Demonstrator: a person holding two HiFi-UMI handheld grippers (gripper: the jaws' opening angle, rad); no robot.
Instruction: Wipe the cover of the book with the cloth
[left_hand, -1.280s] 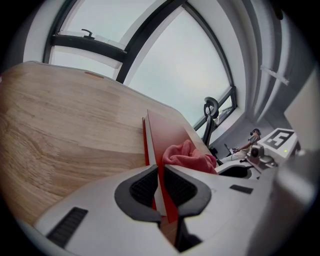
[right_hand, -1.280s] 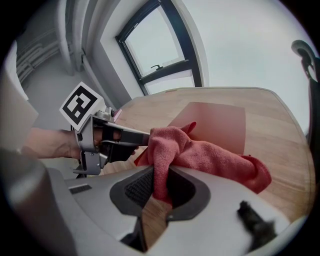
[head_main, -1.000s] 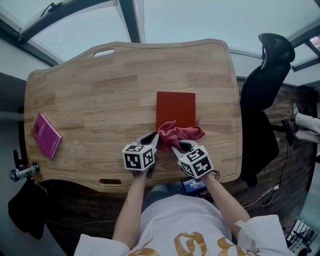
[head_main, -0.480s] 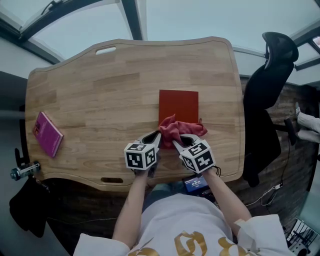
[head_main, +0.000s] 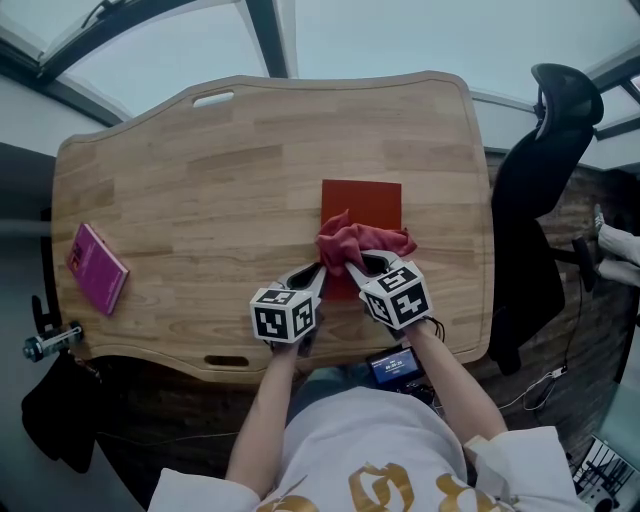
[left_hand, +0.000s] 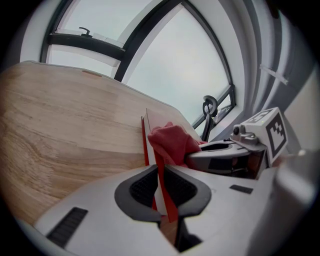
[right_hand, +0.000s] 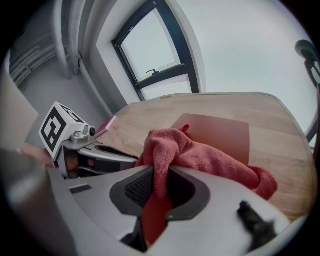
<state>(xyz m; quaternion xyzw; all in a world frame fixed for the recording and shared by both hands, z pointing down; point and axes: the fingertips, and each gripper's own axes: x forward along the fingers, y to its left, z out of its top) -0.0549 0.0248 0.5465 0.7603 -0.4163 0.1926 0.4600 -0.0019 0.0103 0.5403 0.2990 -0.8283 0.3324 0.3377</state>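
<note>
A red book (head_main: 362, 203) lies flat on the wooden table (head_main: 200, 190), right of centre. A crumpled red cloth (head_main: 358, 242) rests on the near half of its cover. My left gripper (head_main: 316, 273) is at the book's near left corner, and in the left gripper view it (left_hand: 161, 181) is shut on the book's edge (left_hand: 148, 137). My right gripper (head_main: 362, 265) sits beside it, shut on a fold of the cloth (right_hand: 200, 156), as the right gripper view (right_hand: 159, 186) shows. The far part of the cover (right_hand: 220, 134) is bare.
A pink book (head_main: 95, 268) lies near the table's left edge. A black office chair (head_main: 545, 170) stands off the table's right side. The table's near edge (head_main: 300, 365) is just behind both grippers. A small lit screen (head_main: 392, 366) shows below that edge.
My right gripper has pushed the cloth away from me, farther up the red cover. The left gripper has kept its hold at the book's near edge.
</note>
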